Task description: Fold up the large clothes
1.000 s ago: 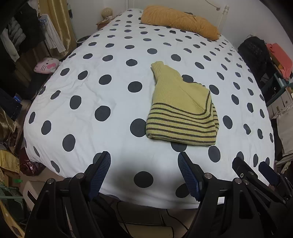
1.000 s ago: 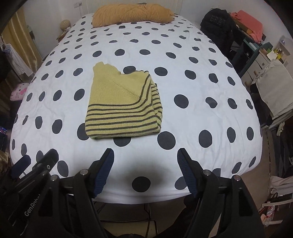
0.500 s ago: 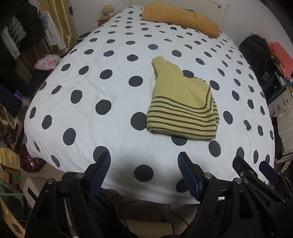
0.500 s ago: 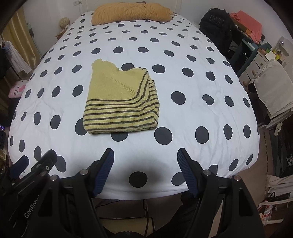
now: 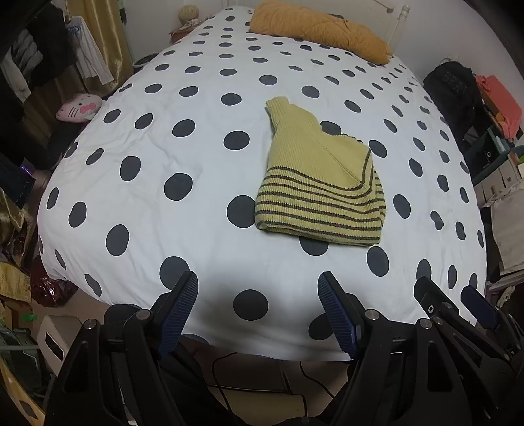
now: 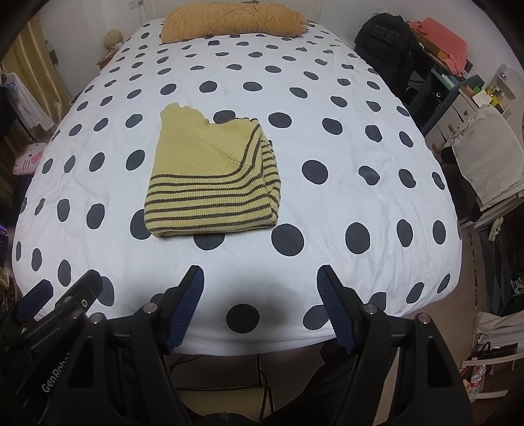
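Observation:
A yellow sweater with dark stripes [image 5: 319,183] lies folded into a compact bundle on the white bed with black dots [image 5: 183,147]. It also shows in the right wrist view [image 6: 213,183]. My left gripper [image 5: 258,285] is open and empty, held back over the bed's near edge, well short of the sweater. My right gripper [image 6: 260,278] is open and empty too, over the same edge on the bed [image 6: 360,157]. Each gripper shows at the edge of the other's view.
An orange pillow [image 5: 321,29] lies at the head of the bed. A pink cat plush [image 5: 78,108] sits off the left side. A black backpack [image 6: 386,42] and shelves [image 6: 458,95] stand on the right. Cables lie on the floor [image 5: 262,373] below.
Both grippers have drawn back and up from the bed, so the sweater looks farther away and more floor shows beneath. The sweater has not moved.

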{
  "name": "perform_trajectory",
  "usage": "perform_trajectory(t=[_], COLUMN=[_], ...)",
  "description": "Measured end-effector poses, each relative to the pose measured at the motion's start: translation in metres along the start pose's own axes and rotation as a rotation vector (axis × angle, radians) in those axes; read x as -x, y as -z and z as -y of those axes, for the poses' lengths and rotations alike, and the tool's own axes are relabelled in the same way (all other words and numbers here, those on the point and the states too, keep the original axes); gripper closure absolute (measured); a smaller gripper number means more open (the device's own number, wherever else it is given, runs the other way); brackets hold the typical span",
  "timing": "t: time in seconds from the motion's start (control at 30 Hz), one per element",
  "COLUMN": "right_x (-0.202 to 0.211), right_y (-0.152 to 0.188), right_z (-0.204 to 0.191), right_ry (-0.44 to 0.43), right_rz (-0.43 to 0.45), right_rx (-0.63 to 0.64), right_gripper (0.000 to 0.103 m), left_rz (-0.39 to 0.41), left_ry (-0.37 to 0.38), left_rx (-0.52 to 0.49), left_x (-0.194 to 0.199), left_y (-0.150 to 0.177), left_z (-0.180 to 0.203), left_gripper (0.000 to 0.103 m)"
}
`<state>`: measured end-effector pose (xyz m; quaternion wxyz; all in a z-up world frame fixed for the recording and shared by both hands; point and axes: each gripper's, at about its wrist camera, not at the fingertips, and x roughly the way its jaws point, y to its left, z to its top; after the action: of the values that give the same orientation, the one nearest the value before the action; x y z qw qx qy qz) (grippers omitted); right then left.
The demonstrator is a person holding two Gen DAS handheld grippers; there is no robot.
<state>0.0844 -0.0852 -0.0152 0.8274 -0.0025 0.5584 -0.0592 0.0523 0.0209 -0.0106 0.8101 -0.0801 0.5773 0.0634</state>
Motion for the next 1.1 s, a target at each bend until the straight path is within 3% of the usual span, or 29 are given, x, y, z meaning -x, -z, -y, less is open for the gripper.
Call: perform_trajectory(t=[1.1], right_x=[0.009], right_y=[0.0022], right_z=[0.007], right_ry=[0.011], right_rz=[0.011], right_rx=[0.0], right_gripper=[0.031], left_rz=[0.009], left_ry=[0.022], left_rx=[-0.014], left_x=[0.0072], left_y=[0.0], left_z=[-0.0012], left_gripper=[0.027])
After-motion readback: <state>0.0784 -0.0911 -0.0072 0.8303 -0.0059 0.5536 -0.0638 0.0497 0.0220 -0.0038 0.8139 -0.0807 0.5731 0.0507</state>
